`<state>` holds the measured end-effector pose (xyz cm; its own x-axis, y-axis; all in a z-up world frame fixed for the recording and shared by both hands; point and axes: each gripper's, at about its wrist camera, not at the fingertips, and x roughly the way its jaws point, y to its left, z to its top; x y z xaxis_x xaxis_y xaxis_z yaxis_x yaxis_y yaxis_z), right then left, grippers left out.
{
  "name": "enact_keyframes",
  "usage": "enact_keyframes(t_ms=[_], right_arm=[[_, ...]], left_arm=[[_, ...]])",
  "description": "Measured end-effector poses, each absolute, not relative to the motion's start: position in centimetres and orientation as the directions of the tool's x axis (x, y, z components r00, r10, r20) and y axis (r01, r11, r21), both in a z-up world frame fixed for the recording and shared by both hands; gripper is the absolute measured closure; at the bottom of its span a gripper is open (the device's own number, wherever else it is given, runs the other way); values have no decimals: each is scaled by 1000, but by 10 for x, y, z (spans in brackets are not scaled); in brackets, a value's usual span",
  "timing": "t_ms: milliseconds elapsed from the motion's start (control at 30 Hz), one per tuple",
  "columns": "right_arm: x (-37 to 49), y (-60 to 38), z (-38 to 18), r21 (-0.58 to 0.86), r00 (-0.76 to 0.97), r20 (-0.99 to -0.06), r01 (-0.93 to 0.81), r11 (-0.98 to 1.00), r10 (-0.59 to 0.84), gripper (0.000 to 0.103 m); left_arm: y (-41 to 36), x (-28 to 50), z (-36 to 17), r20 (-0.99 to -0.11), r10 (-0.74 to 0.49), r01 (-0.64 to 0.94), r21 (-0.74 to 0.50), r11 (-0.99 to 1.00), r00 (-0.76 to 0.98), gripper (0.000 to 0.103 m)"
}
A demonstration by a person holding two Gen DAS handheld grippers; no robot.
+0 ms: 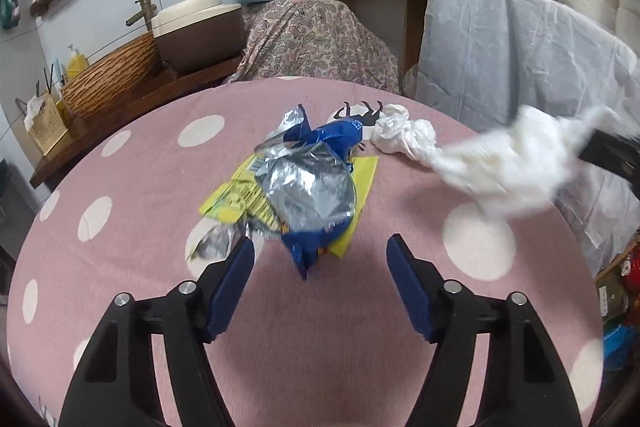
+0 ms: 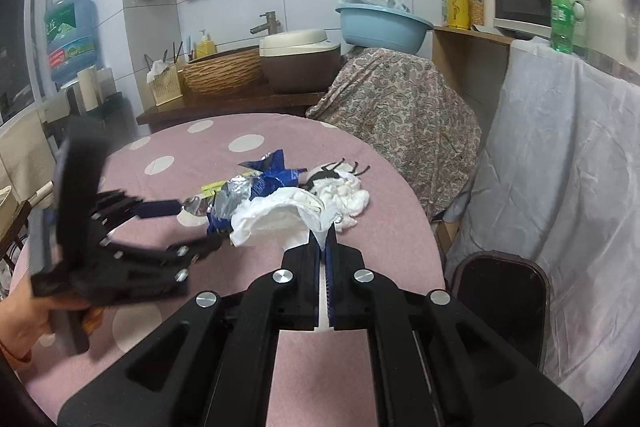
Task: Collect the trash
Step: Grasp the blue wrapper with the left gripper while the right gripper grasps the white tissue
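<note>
Trash: white tissue is clenched by the right gripper.
Left gripper, released, should be centred on the foil wrapper at mid-frame before closing.

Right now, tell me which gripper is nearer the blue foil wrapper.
Left. The left gripper straddles the blue foil wrapper, jaws apart; the right gripper is off to the side, shut on white plastic.

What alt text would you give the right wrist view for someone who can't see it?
The right gripper is shut on a crumpled white plastic bag above a pink polka-dot table. To its left, the left gripper reaches open toward a blue and silver snack wrapper.
</note>
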<state>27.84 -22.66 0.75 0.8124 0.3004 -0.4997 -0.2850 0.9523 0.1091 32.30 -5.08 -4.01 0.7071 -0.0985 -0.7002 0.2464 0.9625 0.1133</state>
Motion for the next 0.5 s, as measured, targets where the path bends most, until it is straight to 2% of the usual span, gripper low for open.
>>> enact_keyframes(t_ms=[200, 267, 400, 500], right_arm=[[261, -239, -1, 148, 811, -496, -272, 951, 309, 100], [258, -241, -4, 158, 810, -497, -268, 950, 312, 100], [255, -245, -10, 180, 810, -496, -259, 949, 314, 100], [251, -245, -11, 199, 809, -489, -261, 945, 326, 100]], left_arm=[[-63, 348, -48, -720, -47, 237, 166, 957, 693, 42], [-66, 352, -51, -723, -26, 233, 188, 954, 691, 58], [-63, 354, -53, -724, -23, 218, 177, 960, 689, 73], [-57, 347, -49, -710, -33, 204, 157, 966, 703, 89]])
